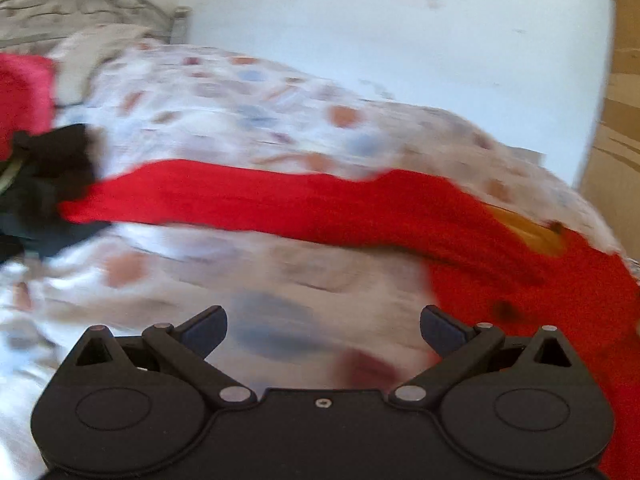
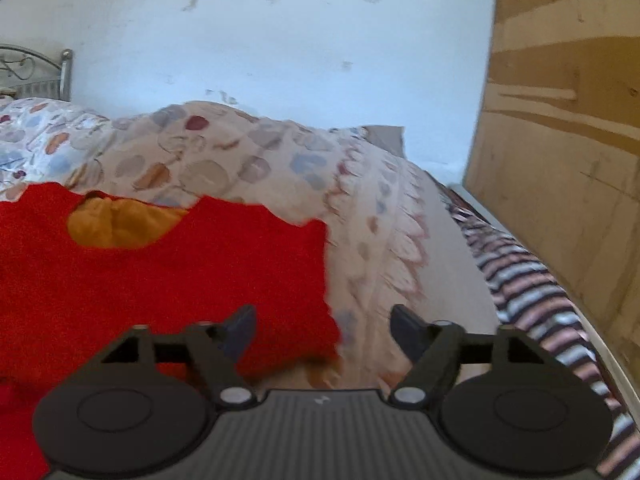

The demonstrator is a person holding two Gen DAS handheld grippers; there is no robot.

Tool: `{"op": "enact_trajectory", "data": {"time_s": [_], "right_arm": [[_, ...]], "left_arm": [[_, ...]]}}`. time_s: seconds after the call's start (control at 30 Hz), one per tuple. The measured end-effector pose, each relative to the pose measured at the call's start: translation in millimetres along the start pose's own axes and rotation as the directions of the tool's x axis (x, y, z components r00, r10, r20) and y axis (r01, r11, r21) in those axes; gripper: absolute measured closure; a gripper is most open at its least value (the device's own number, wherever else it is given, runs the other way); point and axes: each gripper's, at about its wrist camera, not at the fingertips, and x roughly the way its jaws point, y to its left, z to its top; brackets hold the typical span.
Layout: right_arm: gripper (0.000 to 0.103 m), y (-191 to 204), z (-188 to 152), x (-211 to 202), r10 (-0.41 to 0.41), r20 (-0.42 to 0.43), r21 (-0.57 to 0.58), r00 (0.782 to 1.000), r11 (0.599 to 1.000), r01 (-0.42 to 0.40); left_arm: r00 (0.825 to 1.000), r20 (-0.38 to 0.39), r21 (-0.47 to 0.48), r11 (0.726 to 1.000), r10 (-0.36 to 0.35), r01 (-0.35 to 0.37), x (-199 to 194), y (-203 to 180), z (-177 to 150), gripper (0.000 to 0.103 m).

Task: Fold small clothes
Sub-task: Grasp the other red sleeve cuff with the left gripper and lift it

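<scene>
- One red garment (image 2: 168, 280) lies spread flat on the bedspread (image 2: 248, 160) – a knitted top, I think, with an orange lining (image 2: 116, 224) showing through its neck opening.
- From my left wrist the view is smeared; far left I make out one dark heap of clothes (image 1: 44, 188) and a pink-red piece (image 1: 24, 96) cut off by the frame edge, though what either is I cannot say.
- One long red sleeve (image 1: 240, 200) stretches across the patterned cover from that dark heap toward the garment's body on the right.
- My left gripper (image 1: 323, 330) hangs over bare bedspread with its fingers spread wide and nothing between them.
- My right gripper (image 2: 323, 330) is released too – its left finger (image 2: 240, 332) hovers over the red top's near right corner, pads clear of the cloth.
- One metal headboard (image 2: 36, 72) peeks in at the far left, mostly cropped.
- To the right, one striped fabric (image 2: 532, 288) runs along the bed's edge, partly hidden behind my gripper body.
- One brown board (image 2: 560, 120) stands at the far right, against the pale wall (image 2: 280, 40).
</scene>
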Motion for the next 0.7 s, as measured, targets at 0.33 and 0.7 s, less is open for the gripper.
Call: {"op": "enact_trajectory", "data": {"time_s": [0.33,0.7], "right_arm": [[0.01,7.6,-2.3,59.2,-0.205,-0.054,-0.061,0.977,0.978,0.201],[0.001,16.1,-3.4,-8.9,-0.069,0.002,-0.023,0.998,0.997,0.069]], "left_arm": [[0.983,0.062,-0.149,0.976,0.171,-0.16,33.3,136.7,40.5,0.001],[0.979,0.044,-0.379,0.91,0.199,-0.168,87.9,210.4,69.1,0.016]]}}
